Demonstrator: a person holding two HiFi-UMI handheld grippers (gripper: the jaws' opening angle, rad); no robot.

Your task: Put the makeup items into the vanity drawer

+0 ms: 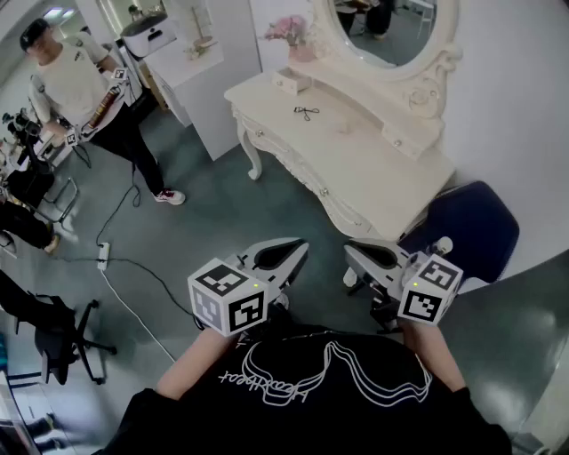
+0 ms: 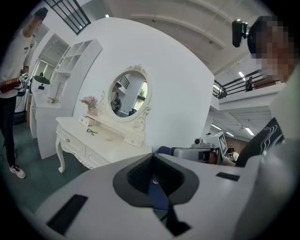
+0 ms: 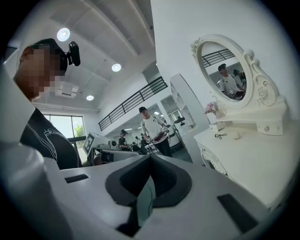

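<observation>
The white vanity [image 1: 373, 169] stands ahead under an oval mirror [image 1: 391, 27], its front drawers [image 1: 293, 164] closed. On its top lie a black eyelash curler [image 1: 306, 112] and a small pale item [image 1: 343, 127]. The curler [image 2: 92, 132] also shows in the left gripper view, and in the right gripper view the curler [image 3: 220, 136] lies on the tabletop. My left gripper [image 1: 300, 246] and right gripper [image 1: 350, 253] hang side by side in front of my chest, well short of the vanity. Both are shut with nothing in them; the jaws meet in the left gripper [image 2: 152, 157] and right gripper [image 3: 150, 157] views.
A dark blue chair [image 1: 467, 227] stands at the vanity's right end, just beyond my right gripper. Pink flowers [image 1: 289, 31] and small drawer boxes [image 1: 290, 82] sit on the top. A white cabinet [image 1: 200, 75], a standing person [image 1: 80, 89], a floor cable [image 1: 133, 267] and a black office chair [image 1: 53, 333] are to the left.
</observation>
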